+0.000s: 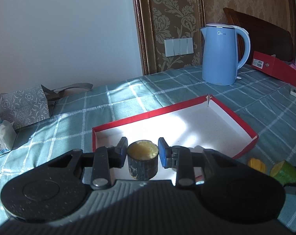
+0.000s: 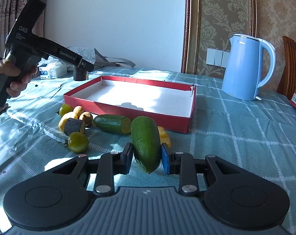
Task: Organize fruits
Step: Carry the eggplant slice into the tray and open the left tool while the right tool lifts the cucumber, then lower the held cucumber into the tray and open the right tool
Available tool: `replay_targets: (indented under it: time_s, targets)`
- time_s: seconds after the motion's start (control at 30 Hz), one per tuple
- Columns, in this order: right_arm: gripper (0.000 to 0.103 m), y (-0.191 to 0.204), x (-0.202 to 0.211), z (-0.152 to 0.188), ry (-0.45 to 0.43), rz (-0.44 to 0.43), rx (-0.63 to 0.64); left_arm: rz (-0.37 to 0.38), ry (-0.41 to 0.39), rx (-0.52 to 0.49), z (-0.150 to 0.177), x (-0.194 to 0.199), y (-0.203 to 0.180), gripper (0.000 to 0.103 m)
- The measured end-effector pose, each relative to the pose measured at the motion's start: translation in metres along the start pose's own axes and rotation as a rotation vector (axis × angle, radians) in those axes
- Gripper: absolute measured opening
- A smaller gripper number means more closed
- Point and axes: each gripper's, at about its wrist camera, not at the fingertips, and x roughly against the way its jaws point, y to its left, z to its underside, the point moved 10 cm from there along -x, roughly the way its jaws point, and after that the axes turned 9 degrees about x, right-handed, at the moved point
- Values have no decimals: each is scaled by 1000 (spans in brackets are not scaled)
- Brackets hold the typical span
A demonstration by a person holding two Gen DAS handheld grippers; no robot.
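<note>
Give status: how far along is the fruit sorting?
Done: nothing; the red box is empty. In hand: left gripper shut on a dark-skinned cut piece; right gripper shut on a green half. Left: the fruits on the cloth, including two green tomatoes.

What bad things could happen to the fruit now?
1. The left gripper holds a short dark stub over the tray's near rim; let go early, it might land outside.
2. The right gripper pinches the smooth cucumber near one end, so it may swing or slip.
3. A falling cucumber could scatter the tomato and other pieces nearby.
</note>
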Motion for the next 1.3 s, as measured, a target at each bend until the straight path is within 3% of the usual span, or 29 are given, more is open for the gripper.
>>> replay_targets:
  time_s: [0.37,0.67,0.8,1.0,1.17,1.3]
  targets:
    - [29,-13,7,4,-11,21,-26,-21,91,28,-2,-90,-16,30]
    - [29,-16,7,4,-9,26,-42,-32,109,72,5,-103,-12,30]
    - [29,-14,6,2,-6,27,-39,-38,83,83,1,-96,-10,36]
    - [29,-13,2,-9,-18,28,-22,-58,32,137,-1,-63,8,37]
    - [29,-14,-12,-31,-45,7,-17,-101,-59,235,13,-6,36,59]
    - [29,-18,-28,-47,-60,-20,-28,-142,-120,265,33,39,51,70]
